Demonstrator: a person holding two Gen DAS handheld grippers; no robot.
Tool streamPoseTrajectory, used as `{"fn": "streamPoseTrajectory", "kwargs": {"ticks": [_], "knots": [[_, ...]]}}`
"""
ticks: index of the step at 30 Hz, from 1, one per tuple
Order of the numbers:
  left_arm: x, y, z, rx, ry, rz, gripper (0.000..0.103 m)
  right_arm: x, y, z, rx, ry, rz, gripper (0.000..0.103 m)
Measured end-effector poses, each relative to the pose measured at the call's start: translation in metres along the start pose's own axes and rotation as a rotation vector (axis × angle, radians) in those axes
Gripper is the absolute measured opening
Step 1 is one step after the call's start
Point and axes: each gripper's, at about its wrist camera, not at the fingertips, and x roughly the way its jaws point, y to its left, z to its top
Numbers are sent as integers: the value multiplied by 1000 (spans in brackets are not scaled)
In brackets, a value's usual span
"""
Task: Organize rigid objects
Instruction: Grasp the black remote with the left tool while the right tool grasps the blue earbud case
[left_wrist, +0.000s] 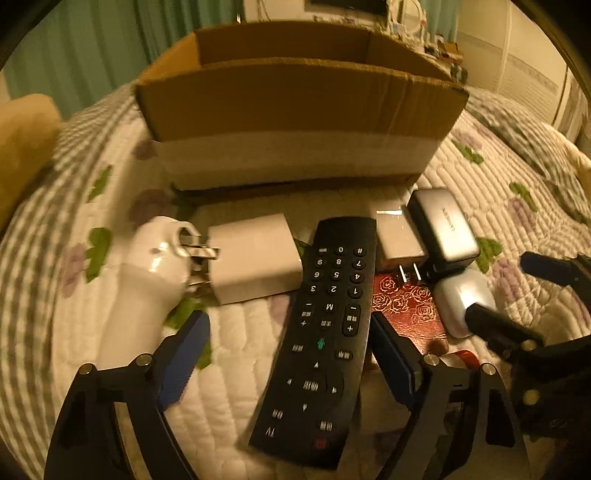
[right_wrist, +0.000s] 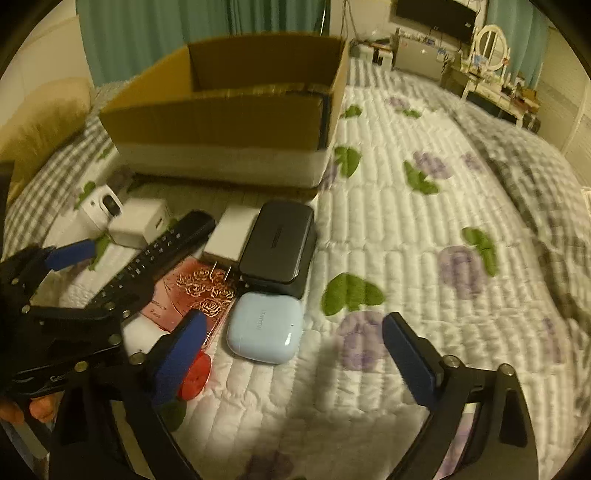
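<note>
On the earbud case (right_wrist: 264, 326): "HUAWEI".

Left claw (left_wrist: 288, 365) spread wide around black remote (left_wrist: 325, 332) on quilted bed (left_wrist: 480, 177), white charger (left_wrist: 255, 258) and cardboard box (left_wrist: 295, 110) beyond, right claw (left_wrist: 517, 291) at white earbud case (left_wrist: 461, 295).
</note>
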Motion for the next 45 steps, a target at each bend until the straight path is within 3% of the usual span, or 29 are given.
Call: {"fn": "streamPoseTrajectory", "kwargs": {"ticks": [6, 8, 11, 15, 16, 19, 26, 32, 37, 45], "knots": [[5, 0, 7, 17, 8, -16, 81, 36, 1, 0, 18, 86, -16, 68], [8, -1, 10, 17, 19, -18, 81, 39, 1, 1, 23, 79, -43, 55], [15, 0, 18, -1, 48, -50, 81, 37, -2, 1, 39, 68, -42, 54], [23, -3, 28, 3, 102, -106, 73, 32, -4, -1, 52, 48, -34, 54], [24, -4, 30, 8, 109, -122, 60, 30, -3, -1, 50, 40, -33, 54], [21, -5, 38, 14, 127, -149, 41, 23, -4, -2, 42, 22, -23, 54], [-4, -10, 37, 13, 100, -117, 41, -2, 6, -1, 23, -29, -2, 54], [-49, -9, 37, -12, 4, -72, 41, -32, 10, 3, 21, -83, 16, 54], [-90, 7, 57, -22, -79, -51, 41, -63, 8, 16, 39, -121, 69, 54], [-131, 26, 107, -35, -173, -24, 41, -128, 4, 89, -10, -255, 73, 54]]}}
